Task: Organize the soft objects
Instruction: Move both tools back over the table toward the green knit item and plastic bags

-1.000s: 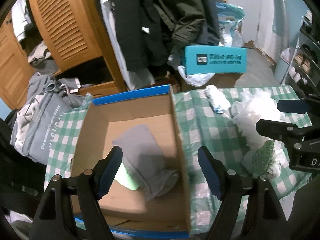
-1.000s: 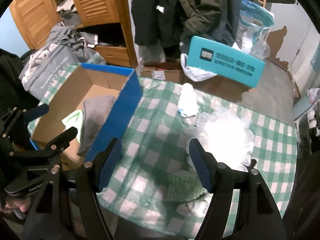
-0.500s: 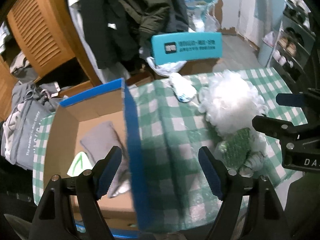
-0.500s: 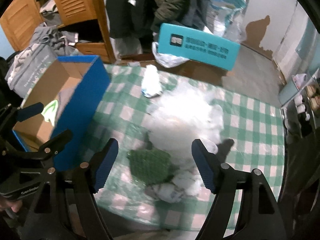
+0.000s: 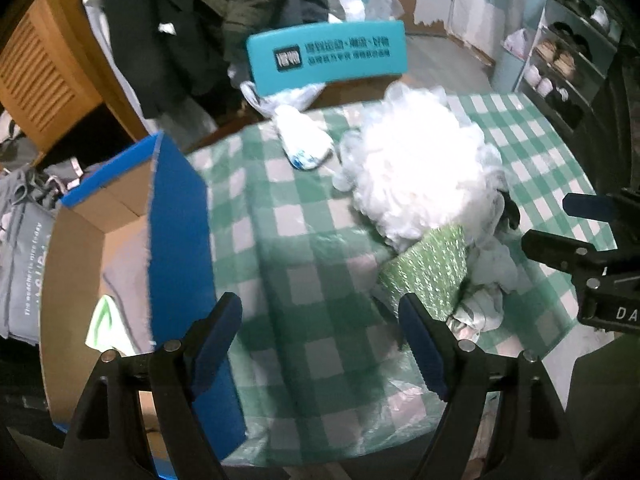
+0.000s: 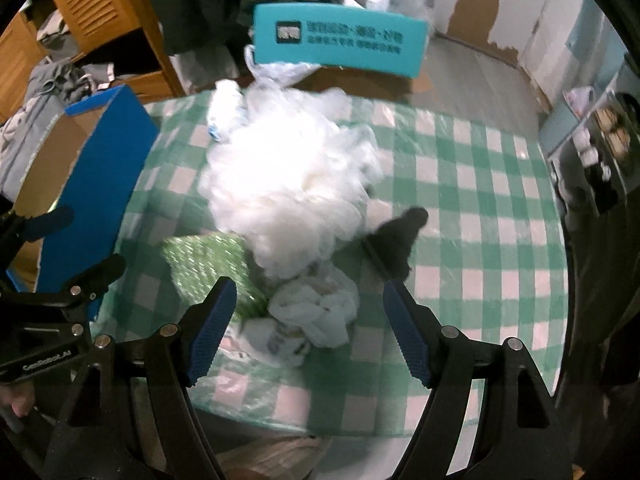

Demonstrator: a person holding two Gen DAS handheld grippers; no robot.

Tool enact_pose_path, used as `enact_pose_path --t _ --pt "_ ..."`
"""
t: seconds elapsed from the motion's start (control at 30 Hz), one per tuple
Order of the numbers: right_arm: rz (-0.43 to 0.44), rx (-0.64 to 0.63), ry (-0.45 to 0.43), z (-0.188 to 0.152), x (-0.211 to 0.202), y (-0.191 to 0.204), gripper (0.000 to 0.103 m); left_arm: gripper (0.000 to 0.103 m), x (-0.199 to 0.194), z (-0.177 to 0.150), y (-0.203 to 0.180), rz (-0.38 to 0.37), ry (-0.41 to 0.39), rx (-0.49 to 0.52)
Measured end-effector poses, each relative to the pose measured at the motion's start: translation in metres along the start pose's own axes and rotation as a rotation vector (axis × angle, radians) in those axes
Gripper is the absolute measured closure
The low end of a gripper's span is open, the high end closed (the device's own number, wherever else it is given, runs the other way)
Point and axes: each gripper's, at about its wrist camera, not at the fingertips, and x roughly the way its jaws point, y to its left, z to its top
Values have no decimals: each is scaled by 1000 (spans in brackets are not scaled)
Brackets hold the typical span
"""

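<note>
A pile of soft things lies on the green checked table: white fluffy stuffing (image 5: 416, 168) (image 6: 288, 176), a green sparkly cloth (image 5: 428, 272) (image 6: 208, 264), crumpled white socks (image 6: 316, 312) (image 5: 488, 280), a black piece (image 6: 396, 240) and a rolled white item (image 5: 304, 140) (image 6: 226, 110). A blue cardboard box (image 5: 176, 240) (image 6: 96, 192) on the left holds a grey cloth (image 5: 124, 276). My left gripper (image 5: 320, 332) is open and empty, just left of the green cloth. My right gripper (image 6: 308, 332) is open and empty, over the socks.
A teal box (image 5: 328, 60) (image 6: 340, 40) stands behind the table. Hanging dark coats (image 5: 192, 20) and a wooden louvred wardrobe (image 5: 36, 72) are at the back left. A grey bag (image 5: 20, 264) lies left of the box. Shelves (image 5: 576, 60) stand at the right.
Both grippers have swung right, from over the box to the pile of soft things. The left one has left the grey cloth in the box. Both stayed open.
</note>
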Motion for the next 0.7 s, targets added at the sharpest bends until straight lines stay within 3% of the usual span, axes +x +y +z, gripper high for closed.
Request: enact_pose_path --t 0.3,0.7 --pt "31 42 106 -17 37 -9 27 21 24 -5 -20 45 63 63" --pt "56 16 191 -24 70 6 27 21 39 -3 -19 44 99 59"
